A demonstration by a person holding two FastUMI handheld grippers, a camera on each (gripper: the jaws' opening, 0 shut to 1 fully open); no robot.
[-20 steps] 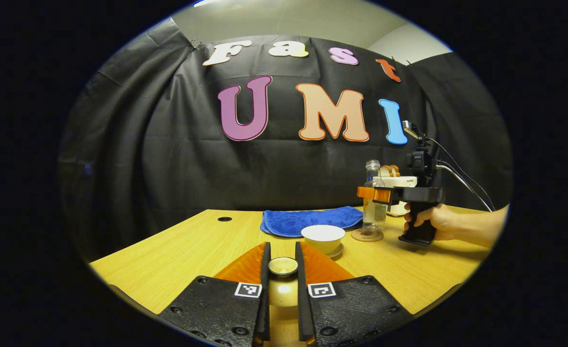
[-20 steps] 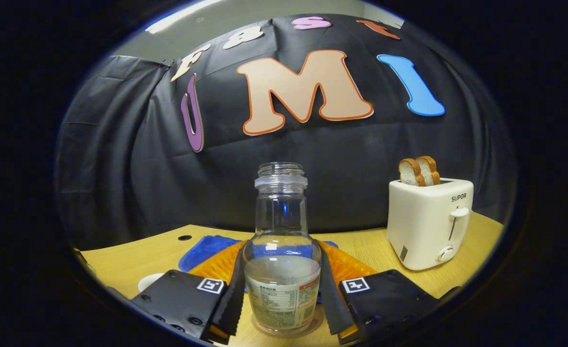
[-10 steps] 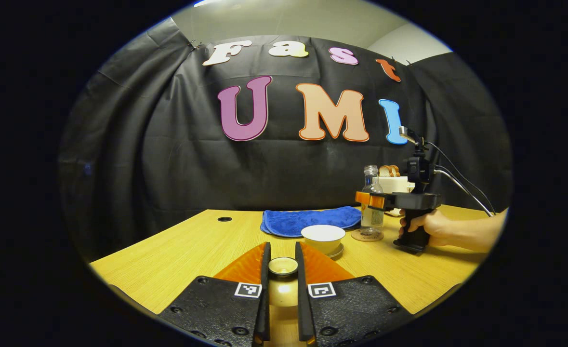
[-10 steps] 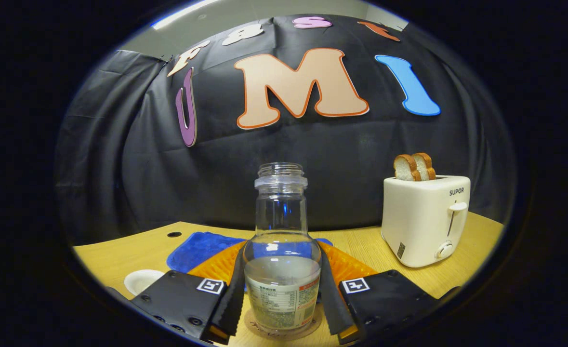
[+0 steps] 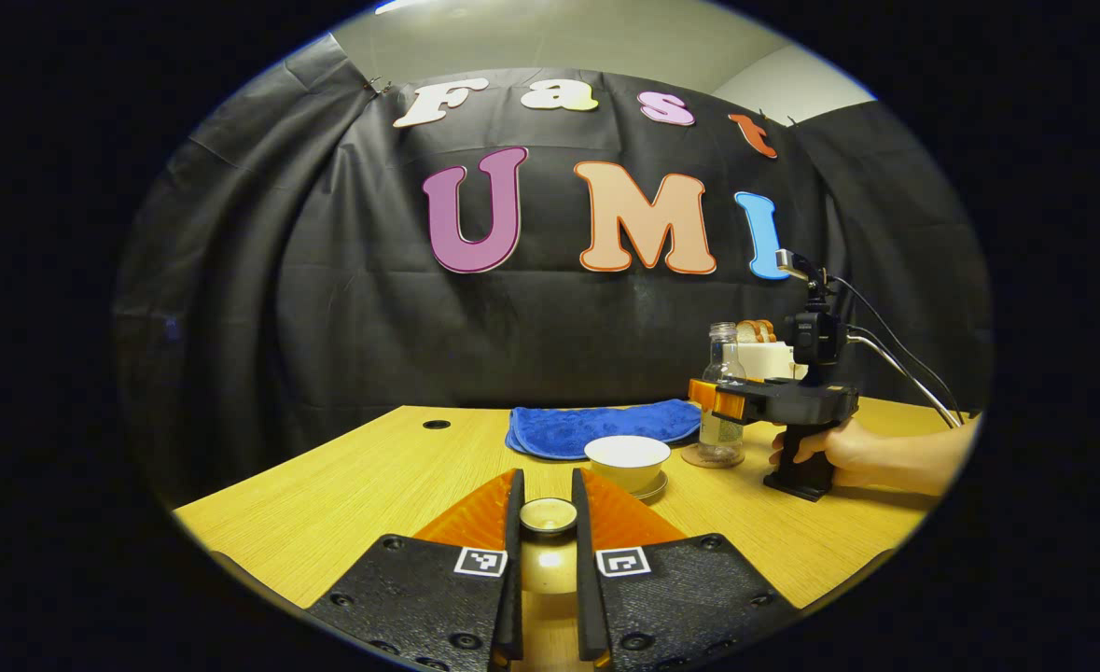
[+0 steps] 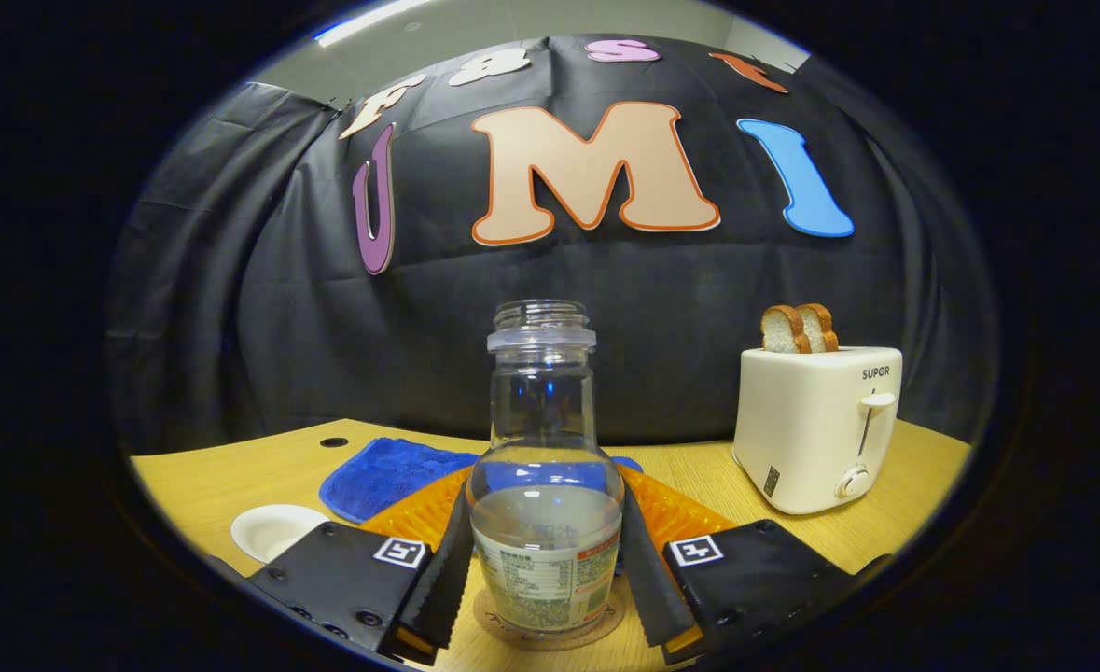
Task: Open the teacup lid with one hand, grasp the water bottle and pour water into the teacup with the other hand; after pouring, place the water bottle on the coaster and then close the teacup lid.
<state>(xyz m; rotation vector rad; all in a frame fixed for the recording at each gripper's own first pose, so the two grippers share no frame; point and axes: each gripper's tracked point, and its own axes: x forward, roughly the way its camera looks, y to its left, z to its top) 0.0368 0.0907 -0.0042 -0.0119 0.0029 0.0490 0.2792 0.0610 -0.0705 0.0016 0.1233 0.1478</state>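
Bottle point(image 6: 546, 523) is held by right gripper point(image 6: 546, 597) on coaster point(image 6: 550, 623); release straight. Lid point(image 5: 549, 515) stays pinched by left gripper point(image 5: 547, 523), cup point(image 5: 627, 458) at 1 o'clock.

The left gripper point(image 5: 547, 523) hangs level with its 2 fingers closed in narrowly. The right gripper point(image 6: 545, 569) sits low, its fingers apparently pressing; a hand point(image 5: 839, 448) grips its handle.
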